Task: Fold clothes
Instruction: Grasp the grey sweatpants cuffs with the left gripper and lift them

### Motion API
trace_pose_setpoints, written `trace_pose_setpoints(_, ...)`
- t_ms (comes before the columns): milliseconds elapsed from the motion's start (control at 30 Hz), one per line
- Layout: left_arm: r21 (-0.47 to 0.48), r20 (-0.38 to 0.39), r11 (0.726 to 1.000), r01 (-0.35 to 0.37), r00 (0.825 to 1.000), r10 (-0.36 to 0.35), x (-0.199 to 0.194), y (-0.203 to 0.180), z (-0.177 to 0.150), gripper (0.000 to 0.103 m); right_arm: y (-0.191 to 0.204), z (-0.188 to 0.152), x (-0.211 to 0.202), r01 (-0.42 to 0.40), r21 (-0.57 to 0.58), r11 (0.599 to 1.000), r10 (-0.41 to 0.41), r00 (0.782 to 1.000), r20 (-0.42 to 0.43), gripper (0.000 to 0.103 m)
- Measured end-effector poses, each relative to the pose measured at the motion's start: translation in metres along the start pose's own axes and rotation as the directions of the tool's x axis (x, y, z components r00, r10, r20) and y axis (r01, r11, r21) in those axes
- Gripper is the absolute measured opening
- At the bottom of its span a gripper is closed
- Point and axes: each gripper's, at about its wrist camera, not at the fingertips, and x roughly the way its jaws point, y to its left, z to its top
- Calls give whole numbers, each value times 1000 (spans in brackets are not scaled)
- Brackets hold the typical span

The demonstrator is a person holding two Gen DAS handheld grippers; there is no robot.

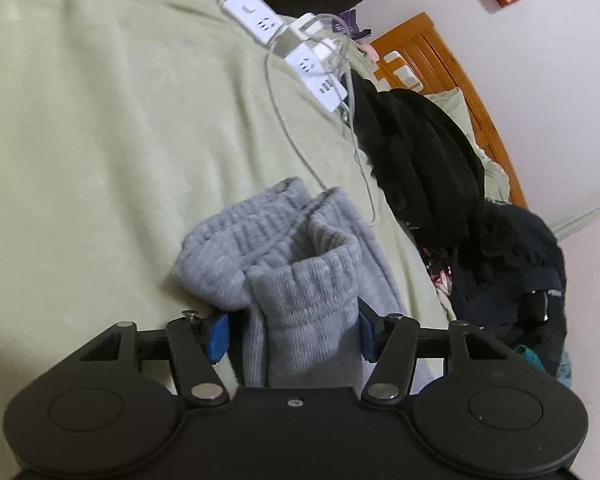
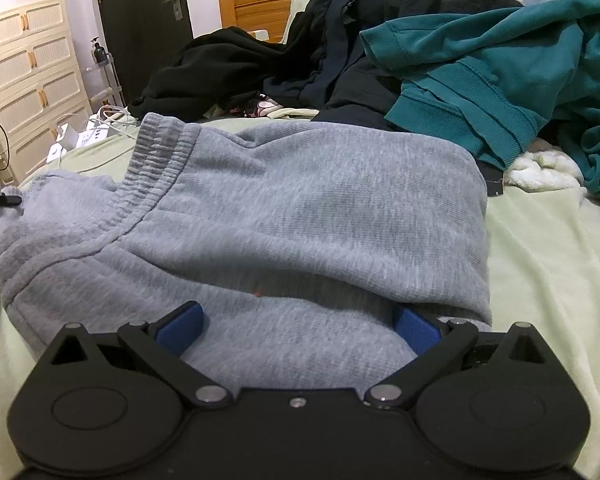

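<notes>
A grey ribbed sweat garment (image 2: 320,200) lies folded on the pale green bed sheet (image 2: 540,260). In the left wrist view one ribbed cuff (image 1: 304,280) of it stands up between the blue pads (image 1: 216,336), and my left gripper (image 1: 292,336) is shut on that thick bunch of cloth. The rest of the garment (image 1: 236,236) trails away on the sheet (image 1: 100,120). My right gripper (image 2: 298,328) sits at the garment's near edge with its jaws spread wide. Grey cloth bulges between its pads (image 2: 180,326), which do not pinch it.
A heap of clothes lies on the far side of the bed: a teal top (image 2: 500,60), a dark jacket (image 2: 360,20) and black garments (image 1: 420,152). White power strips (image 1: 260,20) and a loose cable (image 1: 276,112) rest on the sheet. A wooden headboard (image 1: 440,52) and cream drawers (image 2: 32,72) stand beyond.
</notes>
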Motion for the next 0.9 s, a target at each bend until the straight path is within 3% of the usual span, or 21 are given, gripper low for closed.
trace_pose_setpoints(233,-33,-5,999,16,1000,-16,-10,10,-6,63,-1,1,2,-1,2,1000,1,1000,-5,102)
trace_pose_setpoints(467,-7,43,998,68,997,-68,19,4,2,65,-1,0,3,4,3,1000,-4,1000,4,102)
trace_pose_setpoints(567,-49,60,995,91,994,-88,23,6,4,64,0,0,4,8,3,1000,-8,1000,6,102)
trace_pose_setpoints(667,-112,53,988,107,993,-102,22,7,8,50,1,0,4,10,1,1000,-10,1000,5,102)
trace_pose_setpoints(733,-132,42,984,120,992,-115,19,2,10,35,1,0,4,12,-1,1000,-12,1000,4,102)
trace_pose_setpoints(800,-63,43,993,104,994,-102,12,-17,13,28,2,0,4,14,-2,1000,-14,1000,4,102)
trace_pose_setpoints(900,-21,50,987,161,986,-160,0,-39,15,24,4,-1,2,27,-9,1000,-27,1000,13,102)
